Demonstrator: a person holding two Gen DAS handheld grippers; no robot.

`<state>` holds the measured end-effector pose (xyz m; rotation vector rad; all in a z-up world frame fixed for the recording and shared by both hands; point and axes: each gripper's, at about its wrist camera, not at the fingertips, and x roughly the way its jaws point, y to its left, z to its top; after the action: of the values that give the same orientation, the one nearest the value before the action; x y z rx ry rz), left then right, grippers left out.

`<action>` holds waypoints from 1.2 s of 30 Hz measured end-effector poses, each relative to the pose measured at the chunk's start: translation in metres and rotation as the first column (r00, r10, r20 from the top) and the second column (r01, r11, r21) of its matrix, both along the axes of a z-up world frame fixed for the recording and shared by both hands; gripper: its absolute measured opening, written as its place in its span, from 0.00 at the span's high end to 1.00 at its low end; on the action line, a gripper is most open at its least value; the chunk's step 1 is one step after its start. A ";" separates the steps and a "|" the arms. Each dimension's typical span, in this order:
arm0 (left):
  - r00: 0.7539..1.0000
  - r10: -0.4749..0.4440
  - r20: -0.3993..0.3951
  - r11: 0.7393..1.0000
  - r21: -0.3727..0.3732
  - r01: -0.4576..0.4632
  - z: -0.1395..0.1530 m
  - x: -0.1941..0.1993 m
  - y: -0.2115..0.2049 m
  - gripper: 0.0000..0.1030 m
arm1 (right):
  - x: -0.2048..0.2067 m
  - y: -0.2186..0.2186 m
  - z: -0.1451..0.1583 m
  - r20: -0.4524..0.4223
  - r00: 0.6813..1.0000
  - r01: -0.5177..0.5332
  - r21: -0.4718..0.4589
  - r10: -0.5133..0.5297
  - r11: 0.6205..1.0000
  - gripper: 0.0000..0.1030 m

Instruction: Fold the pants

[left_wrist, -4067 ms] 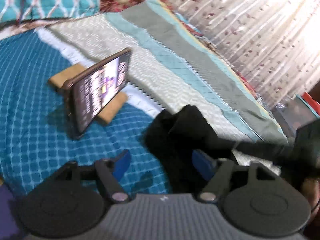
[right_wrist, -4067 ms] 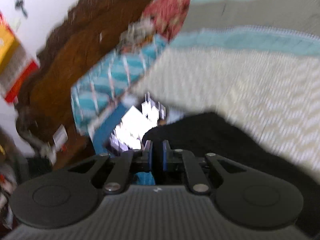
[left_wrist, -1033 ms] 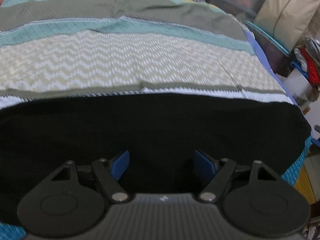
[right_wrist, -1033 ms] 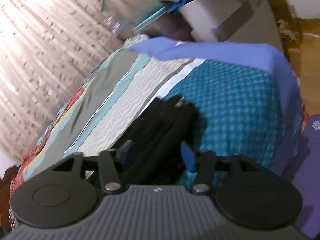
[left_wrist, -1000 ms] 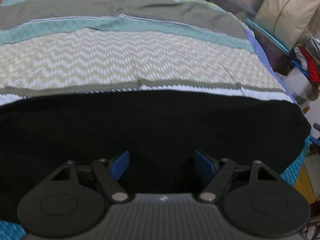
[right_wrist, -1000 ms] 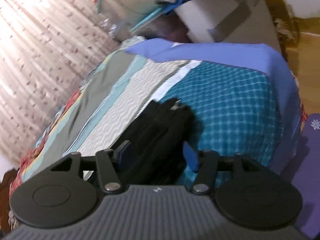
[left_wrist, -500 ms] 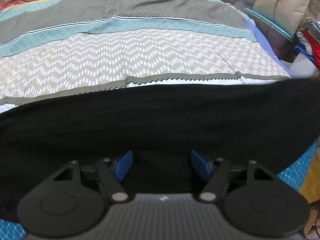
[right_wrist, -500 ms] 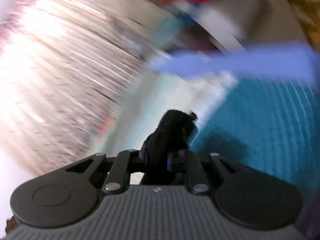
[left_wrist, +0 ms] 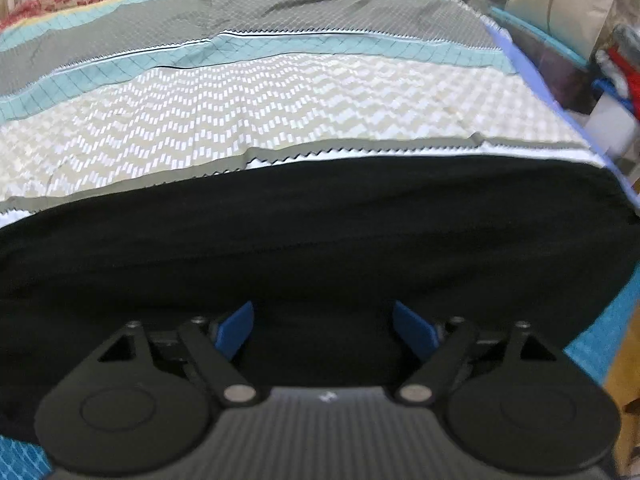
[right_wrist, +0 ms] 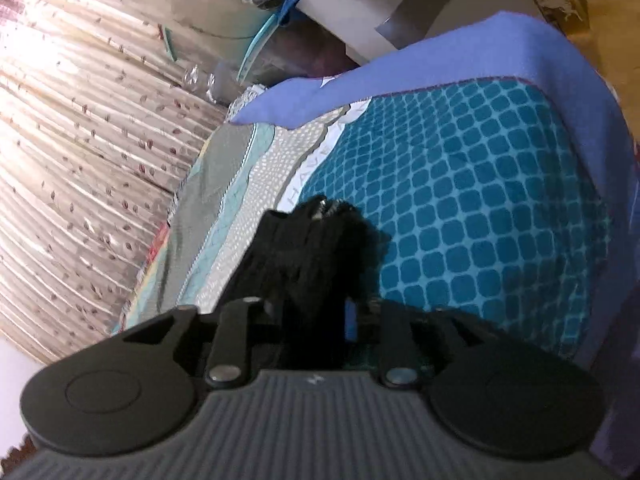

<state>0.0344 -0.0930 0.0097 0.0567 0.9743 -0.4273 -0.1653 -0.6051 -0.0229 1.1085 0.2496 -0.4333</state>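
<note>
**Right gripper clamps bunched pants end, left gripper wide open over the pants**

Black pants (left_wrist: 320,236) lie across a bed, spread as a wide dark band over the near part of a striped bedspread (left_wrist: 280,96). Left gripper (left_wrist: 324,330) hangs over the pants' near edge, angled down; blue pads (left_wrist: 234,328) stand far apart with only flat cloth under and between them, nothing pinched. Its jaws have just been opening wider.

In the right wrist view, the right gripper (right_wrist: 310,312) has a bunched end of the pants (right_wrist: 316,240) wedged between its fingers, cloth filling the gap and bulging up past the tips. Jaws have just been opening from a tighter squeeze, fabric remains between them. Under the bunch: teal checked sheet (right_wrist: 460,220) with a blue blanket (right_wrist: 440,64) at the bed's far edge. Curtain (right_wrist: 72,152) on the left.
</note>
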 end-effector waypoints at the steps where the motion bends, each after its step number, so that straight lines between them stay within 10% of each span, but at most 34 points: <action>1: 1.000 -0.002 -0.008 1.000 -0.024 0.002 0.003 0.000 0.001 0.22 | -0.004 0.000 0.002 0.010 1.000 0.014 0.005 -0.015 1.000 0.53; 10: 0.994 -0.107 -0.038 0.990 -0.097 0.102 0.021 0.014 -0.054 0.20 | 0.008 0.004 0.002 -0.026 1.000 0.016 -0.026 -0.017 1.000 0.44; 20: 0.986 -0.145 -0.077 0.985 0.080 0.151 0.005 0.027 -0.169 0.21 | 0.008 0.012 -0.001 -0.053 0.998 0.025 0.031 -0.023 0.999 0.44; 36: 0.991 -0.119 -0.062 0.958 0.256 0.131 -0.009 0.020 -0.197 0.12 | 0.001 0.005 -0.013 0.026 0.999 0.021 0.151 -0.025 0.988 0.43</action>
<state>0.0539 -0.2900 0.0009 0.3488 1.0716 -0.4161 -0.1646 -0.6005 -0.0358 1.2654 0.2484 -0.4249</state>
